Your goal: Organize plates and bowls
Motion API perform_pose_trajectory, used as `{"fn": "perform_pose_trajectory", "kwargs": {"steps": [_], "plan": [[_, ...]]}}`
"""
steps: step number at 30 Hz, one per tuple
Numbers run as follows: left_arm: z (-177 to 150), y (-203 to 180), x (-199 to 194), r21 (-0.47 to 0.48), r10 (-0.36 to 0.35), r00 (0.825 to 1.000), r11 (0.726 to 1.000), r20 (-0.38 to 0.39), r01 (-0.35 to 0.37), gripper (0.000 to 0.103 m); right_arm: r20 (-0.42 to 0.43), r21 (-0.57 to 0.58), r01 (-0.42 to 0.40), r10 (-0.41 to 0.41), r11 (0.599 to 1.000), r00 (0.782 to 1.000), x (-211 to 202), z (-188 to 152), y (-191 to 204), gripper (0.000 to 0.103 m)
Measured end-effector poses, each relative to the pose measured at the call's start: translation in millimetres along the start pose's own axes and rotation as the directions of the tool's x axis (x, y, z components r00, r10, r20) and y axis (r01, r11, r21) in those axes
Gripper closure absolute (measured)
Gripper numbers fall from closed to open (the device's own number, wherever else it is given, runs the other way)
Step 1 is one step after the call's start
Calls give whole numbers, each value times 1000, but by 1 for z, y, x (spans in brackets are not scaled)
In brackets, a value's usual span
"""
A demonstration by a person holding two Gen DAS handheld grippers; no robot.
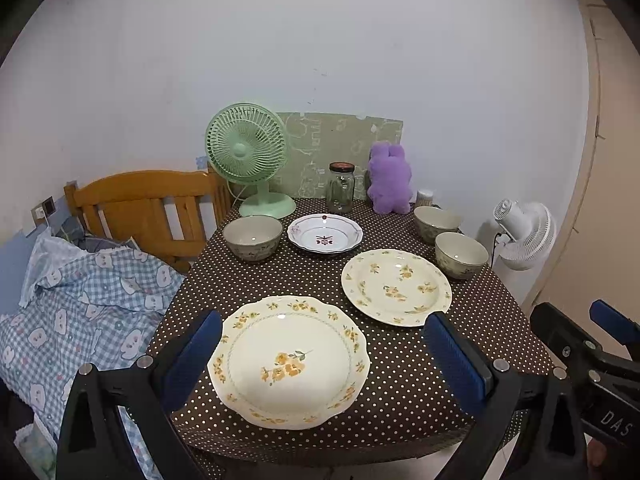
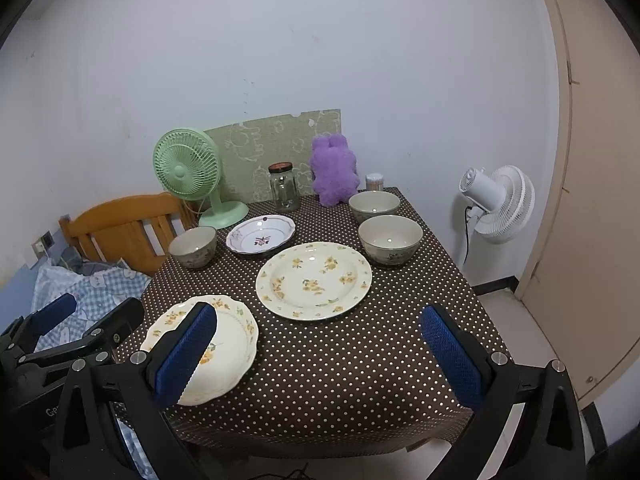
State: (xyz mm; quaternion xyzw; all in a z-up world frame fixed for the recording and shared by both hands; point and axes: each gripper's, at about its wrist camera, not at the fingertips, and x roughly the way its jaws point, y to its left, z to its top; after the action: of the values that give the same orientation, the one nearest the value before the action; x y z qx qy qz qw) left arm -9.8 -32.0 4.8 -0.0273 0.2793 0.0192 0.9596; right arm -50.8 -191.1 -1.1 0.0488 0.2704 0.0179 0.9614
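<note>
On the brown polka-dot table [image 1: 280,272] lie a scalloped cream plate with yellow flowers [image 1: 288,360] [image 2: 228,344], a round flowered plate [image 1: 396,286] [image 2: 314,278] and a white plate with a red motif [image 1: 325,234] [image 2: 260,234]. One bowl [image 1: 253,237] [image 2: 193,246] stands at the back left. Two more bowls [image 1: 437,222] [image 1: 461,254] stand at the back right. My left gripper [image 1: 323,320] [image 2: 100,306] hangs open above the near edge, its fingers either side of the scalloped plate, holding nothing. My right gripper [image 2: 318,314] [image 1: 576,316] is open and holds nothing over the near right part.
Along the back wall stand a green desk fan [image 1: 248,152], a glass jar [image 1: 341,188], a purple plush [image 1: 390,178] and a toothpick pot [image 1: 424,198]. A wooden bed frame [image 1: 148,204] with checked bedding [image 1: 80,300] adjoins the left side. A white fan [image 2: 500,204] stands right.
</note>
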Motion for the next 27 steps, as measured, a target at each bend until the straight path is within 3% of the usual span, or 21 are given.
{"fn": "perform_pose_trajectory", "kwargs": {"steps": [27], "plan": [[-2,-4,1,18,6,1000,1000,3,-6,3,-9,-7,46,-46,999,999,1,-2,-2,0]]}}
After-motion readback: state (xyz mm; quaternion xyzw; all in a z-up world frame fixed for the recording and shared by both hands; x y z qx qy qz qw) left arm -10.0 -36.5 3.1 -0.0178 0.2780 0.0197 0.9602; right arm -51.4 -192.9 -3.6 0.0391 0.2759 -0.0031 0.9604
